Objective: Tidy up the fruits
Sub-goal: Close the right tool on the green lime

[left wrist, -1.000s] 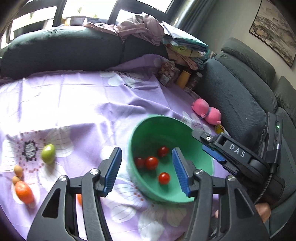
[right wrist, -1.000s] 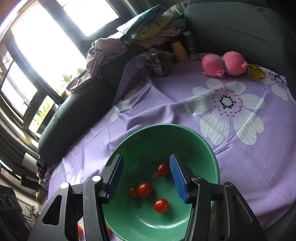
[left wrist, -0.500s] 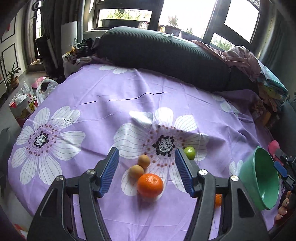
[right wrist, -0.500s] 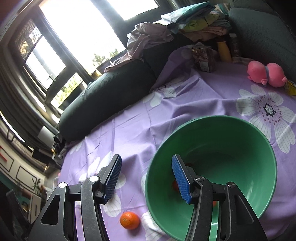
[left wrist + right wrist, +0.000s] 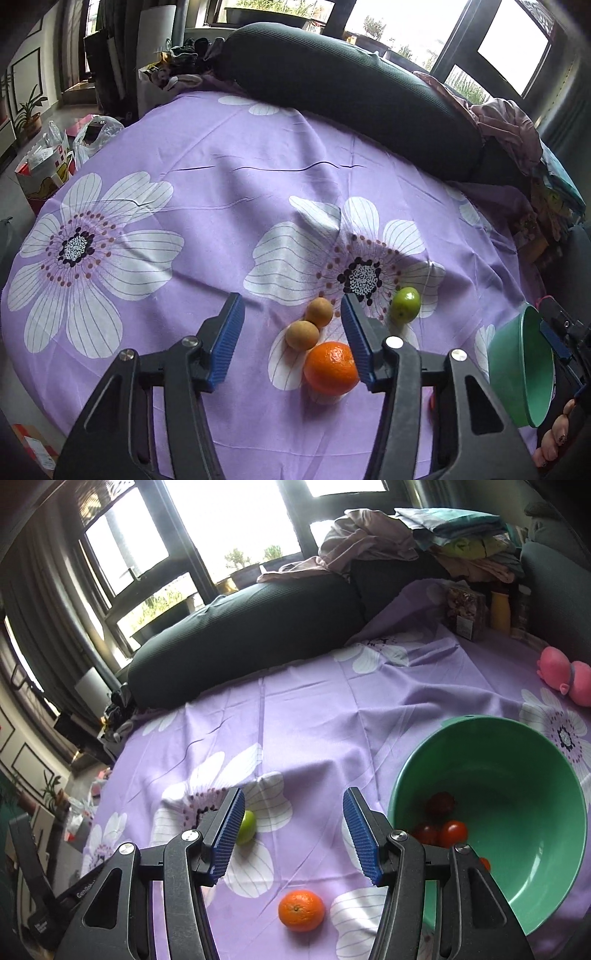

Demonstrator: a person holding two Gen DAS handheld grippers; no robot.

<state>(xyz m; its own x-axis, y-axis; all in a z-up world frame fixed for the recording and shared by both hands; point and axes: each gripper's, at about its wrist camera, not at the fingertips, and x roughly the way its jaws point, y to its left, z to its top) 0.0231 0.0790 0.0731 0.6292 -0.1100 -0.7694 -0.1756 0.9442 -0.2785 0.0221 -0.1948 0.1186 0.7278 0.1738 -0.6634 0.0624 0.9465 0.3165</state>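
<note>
1. The left claw [image 5: 291,341] has swung away from the green plastic bowl [image 5: 517,373] and now points down at the loose fruit on the purple flower-print cloth [image 5: 221,184] covering the counter. A second ago the bowl filled its view; now the bowl sits at the right edge.
2. The left claw's jaws are closing but grip nothing. The round orange mandarin [image 5: 331,368] lies between the blue pads, nearer the right pad, with no contact visible.
3. Two small tan round fruits [image 5: 310,325] lie just beyond the mandarin, touching each other. A green lime-like fruit [image 5: 405,305] lies outside the right pad.
4. The right claw [image 5: 291,832] is released and empty. It has moved off the bowl interior; the green bowl [image 5: 517,760] now sits to its right, tilted, holding several red cherry tomatoes [image 5: 443,830].
5. Judgement: the tomatoes are already sorted; the mandarin appears to be the next item to collect.
6. Writing: pale lettering on the left tool's body, seen from the right wrist view, is too small to read. No other legible labels.
</note>
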